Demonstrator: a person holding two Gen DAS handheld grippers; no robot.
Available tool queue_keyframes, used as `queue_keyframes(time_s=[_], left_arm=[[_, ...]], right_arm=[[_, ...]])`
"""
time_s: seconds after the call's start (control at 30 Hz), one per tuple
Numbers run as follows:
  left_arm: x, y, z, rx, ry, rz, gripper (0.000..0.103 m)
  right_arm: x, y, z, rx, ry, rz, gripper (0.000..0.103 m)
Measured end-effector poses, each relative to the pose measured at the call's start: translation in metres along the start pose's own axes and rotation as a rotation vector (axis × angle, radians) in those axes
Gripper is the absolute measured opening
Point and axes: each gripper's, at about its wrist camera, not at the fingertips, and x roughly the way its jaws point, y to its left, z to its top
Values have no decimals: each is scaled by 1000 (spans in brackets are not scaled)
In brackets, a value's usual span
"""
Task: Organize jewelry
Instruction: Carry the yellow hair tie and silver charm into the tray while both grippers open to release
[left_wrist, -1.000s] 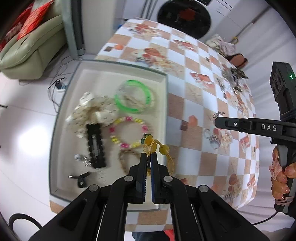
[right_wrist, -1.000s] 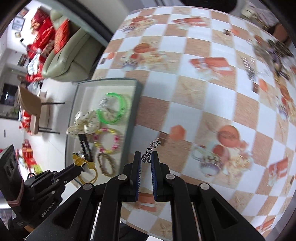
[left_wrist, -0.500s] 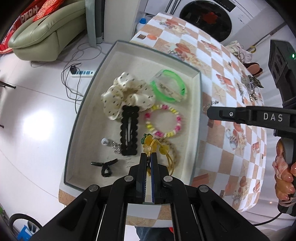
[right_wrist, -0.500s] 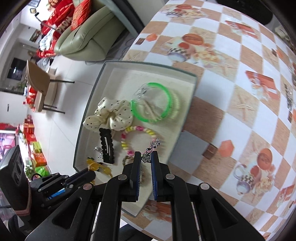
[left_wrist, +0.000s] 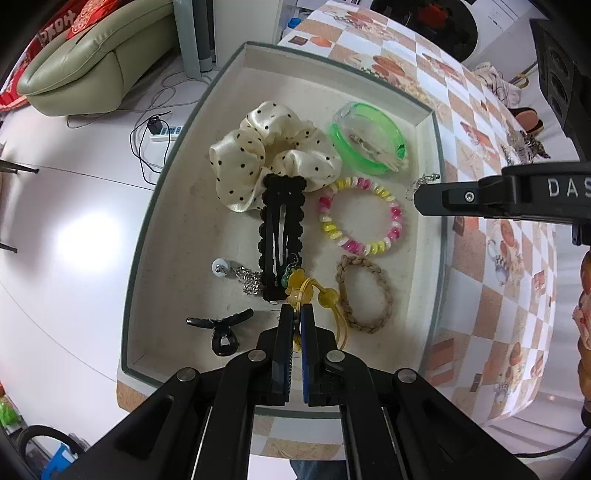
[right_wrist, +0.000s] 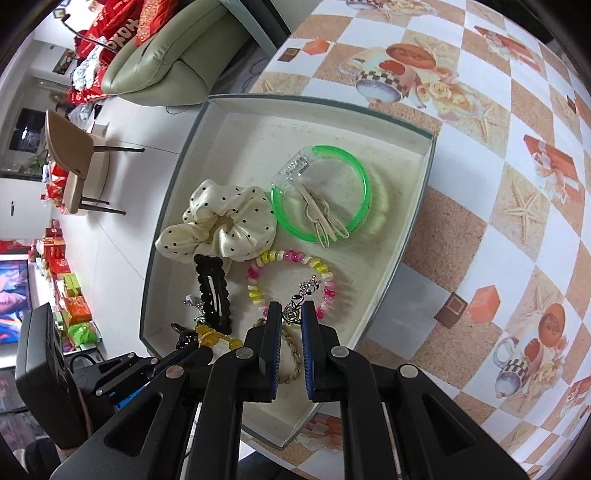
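A yellow hair tie (left_wrist: 314, 293) is being pinched by the left gripper (left_wrist: 294, 314) low over the tray (left_wrist: 428, 258). A silver charm (right_wrist: 301, 301) is being clamped by the right gripper (right_wrist: 289, 314) above the beaded bracelet (right_wrist: 288, 284). Farther in, a scrunchie (left_wrist: 266, 155) and green bangle (left_wrist: 369, 138) are lying on the tray, which is sitting on the counter (right_wrist: 498, 184).

Both views are bright and evenly lit from overhead. A broad white glare patch lies on the glossy floor (left_wrist: 79, 236) in the left wrist view. Inside the tray (right_wrist: 424, 192) the green bangle (right_wrist: 354, 188) casts a soft, pale shadow. Fisheye distortion bends the tray's rim and the checked tablecloth (right_wrist: 498, 229); the corners fall to black. Central focus is sharp.
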Motion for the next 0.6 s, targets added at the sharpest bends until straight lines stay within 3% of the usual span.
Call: queue_keyframes(time_s=[0.6], left_arm=[[20, -4, 3, 21, 22, 58, 8]], right_arm=[[28, -8, 2, 32, 39, -17, 11]])
